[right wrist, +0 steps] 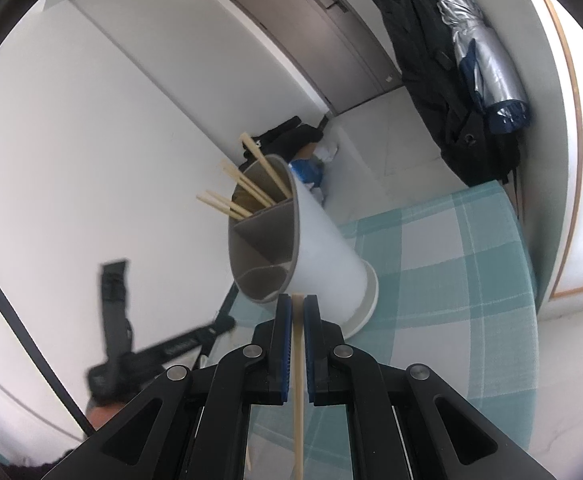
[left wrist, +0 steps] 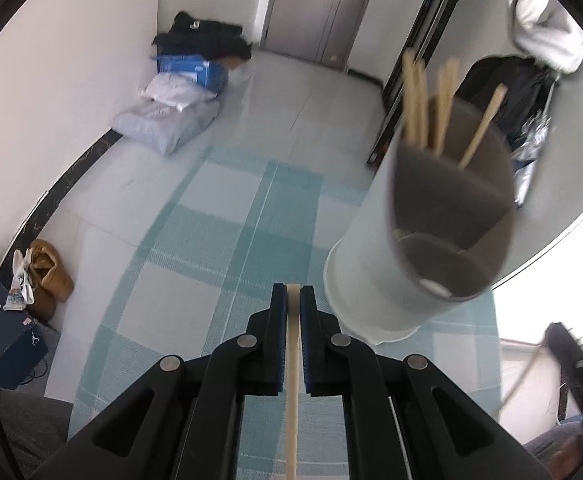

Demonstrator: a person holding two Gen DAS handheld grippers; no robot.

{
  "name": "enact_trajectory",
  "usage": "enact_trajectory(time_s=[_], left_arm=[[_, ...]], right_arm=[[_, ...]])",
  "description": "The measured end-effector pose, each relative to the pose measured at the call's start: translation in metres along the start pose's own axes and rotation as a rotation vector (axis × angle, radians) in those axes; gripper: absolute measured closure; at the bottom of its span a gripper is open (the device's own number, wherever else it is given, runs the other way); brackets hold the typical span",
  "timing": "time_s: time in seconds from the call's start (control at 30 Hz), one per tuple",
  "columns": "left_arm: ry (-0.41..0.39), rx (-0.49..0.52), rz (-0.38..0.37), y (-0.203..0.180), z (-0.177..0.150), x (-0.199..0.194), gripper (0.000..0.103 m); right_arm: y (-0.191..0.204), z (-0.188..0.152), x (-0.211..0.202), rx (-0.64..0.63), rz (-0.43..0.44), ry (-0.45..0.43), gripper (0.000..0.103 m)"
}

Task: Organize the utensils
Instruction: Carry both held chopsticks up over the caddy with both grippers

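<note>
A lived-in room of a home. The grey door (left wrist: 315,8) is the landmark: left of it, along the white wall, dark clothes, a blue box (left wrist: 191,70) and filled bags lie on the tiled floor. Right of it hang a black coat (right wrist: 431,60) and a silver umbrella (right wrist: 479,52). Nearer than the door, a teal checked cloth (left wrist: 227,240) covers the surface.

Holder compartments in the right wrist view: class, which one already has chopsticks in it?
The far compartment of the white holder, away from the right gripper. Chopsticks stick out of it; the others look empty.
</note>
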State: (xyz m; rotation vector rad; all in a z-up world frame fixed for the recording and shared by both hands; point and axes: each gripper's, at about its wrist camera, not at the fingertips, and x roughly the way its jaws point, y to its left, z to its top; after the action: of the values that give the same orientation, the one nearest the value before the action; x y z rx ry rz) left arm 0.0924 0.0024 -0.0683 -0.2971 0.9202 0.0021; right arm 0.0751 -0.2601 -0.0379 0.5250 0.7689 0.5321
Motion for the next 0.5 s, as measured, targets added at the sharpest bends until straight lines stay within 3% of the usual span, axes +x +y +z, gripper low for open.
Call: enact_trajectory(time_s=[0.5], left_arm=[[-0.165,-0.001,-0.131,0.007,0.001,-0.065,0.100]], right_arm=[[0.034,-0.010,-0.008,-0.102,-0.041,-0.071,0.098]])
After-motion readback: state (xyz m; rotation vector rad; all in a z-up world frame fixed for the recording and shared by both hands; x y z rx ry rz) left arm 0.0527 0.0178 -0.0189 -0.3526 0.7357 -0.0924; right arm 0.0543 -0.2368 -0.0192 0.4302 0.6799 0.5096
